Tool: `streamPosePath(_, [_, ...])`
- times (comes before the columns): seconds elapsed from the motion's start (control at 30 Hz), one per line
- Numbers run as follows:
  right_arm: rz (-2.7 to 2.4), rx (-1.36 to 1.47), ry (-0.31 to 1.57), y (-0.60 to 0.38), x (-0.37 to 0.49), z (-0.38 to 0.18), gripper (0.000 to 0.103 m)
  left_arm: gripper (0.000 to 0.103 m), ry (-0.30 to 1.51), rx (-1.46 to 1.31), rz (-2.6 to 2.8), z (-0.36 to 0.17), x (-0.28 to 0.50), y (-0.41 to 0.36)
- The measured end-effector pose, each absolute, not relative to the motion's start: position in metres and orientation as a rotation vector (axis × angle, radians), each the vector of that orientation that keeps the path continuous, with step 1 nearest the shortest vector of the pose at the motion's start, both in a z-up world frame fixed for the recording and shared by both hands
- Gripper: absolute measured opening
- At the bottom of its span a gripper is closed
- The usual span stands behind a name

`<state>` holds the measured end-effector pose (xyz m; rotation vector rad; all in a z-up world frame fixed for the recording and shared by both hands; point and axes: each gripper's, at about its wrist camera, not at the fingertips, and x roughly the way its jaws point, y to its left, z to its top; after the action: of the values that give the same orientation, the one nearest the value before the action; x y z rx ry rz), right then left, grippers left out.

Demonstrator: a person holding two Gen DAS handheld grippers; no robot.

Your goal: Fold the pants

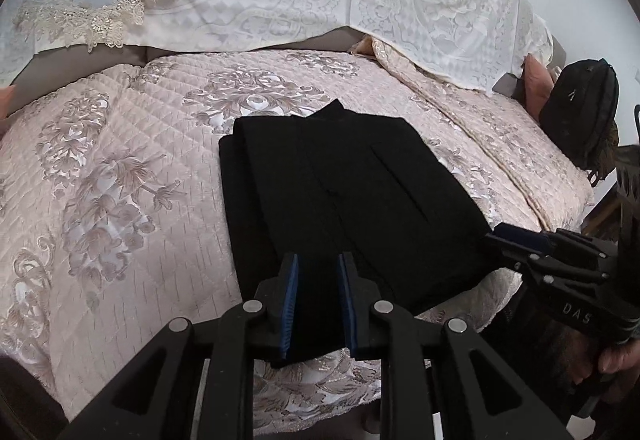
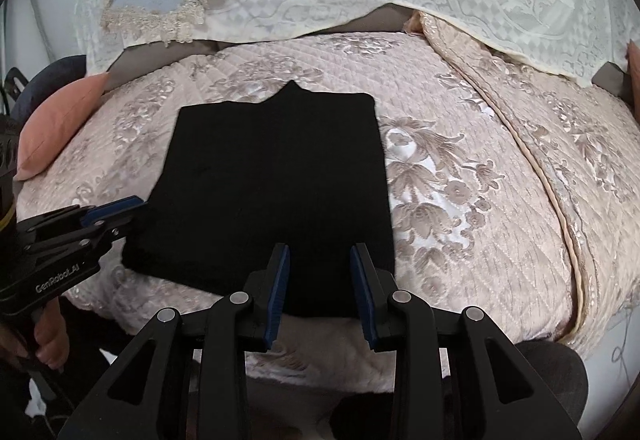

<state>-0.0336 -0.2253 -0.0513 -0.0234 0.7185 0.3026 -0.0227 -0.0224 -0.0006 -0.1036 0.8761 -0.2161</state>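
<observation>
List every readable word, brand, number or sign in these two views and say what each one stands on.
"DAS" on the black body of the right gripper, seen from the left wrist view; it may be part of a longer word.
"GenRobot_AI" on the black body of the left gripper, seen from the right wrist view; the small print is slightly uncertain.
A small pale mark on the black bag is too small to read.
No text shows on the black pants or the quilted bedspread.

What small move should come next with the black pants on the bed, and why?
Probably draw both grippers back. The black pants already lie as a flat folded rectangle on the quilt, and the left gripper and right gripper stand open at the near edge, gripping nothing.
</observation>
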Motion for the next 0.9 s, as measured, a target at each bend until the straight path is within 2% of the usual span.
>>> streamPosePath(0.47, [0.352, -0.042, 0.667, -0.206, -0.046, -0.045, 0.032, 0.023, 0.858, -0.115, -0.211, 0.007, -0.035, -0.017])
streamPosePath(0.53, [0.372, -0.066, 0.682, -0.198, -0.045, -0.050, 0.032, 0.027, 0.856, -0.115, -0.219, 0.006, -0.035, -0.018])
streamPosePath(0.67, [0.375, -0.102, 0.728, -0.190, -0.040, -0.059, 0.032, 0.027, 0.890, -0.122, -0.209, -0.003, -0.032, -0.014])
streamPosePath(0.7, [0.386, -0.093, 0.719, -0.192, -0.041, -0.056, 0.034, 0.027, 0.882, -0.127, -0.201, -0.001, -0.032, -0.010])
streamPosePath(0.8, [0.412, -0.031, 0.692, -0.206, -0.039, -0.046, 0.052, 0.032, 0.870, -0.156, -0.178, 0.001, -0.027, 0.003])
streamPosePath(0.9, [0.395, 0.007, 0.690, -0.222, -0.025, -0.041, 0.053, 0.037, 0.882, -0.203, -0.169, -0.002, -0.013, 0.016])
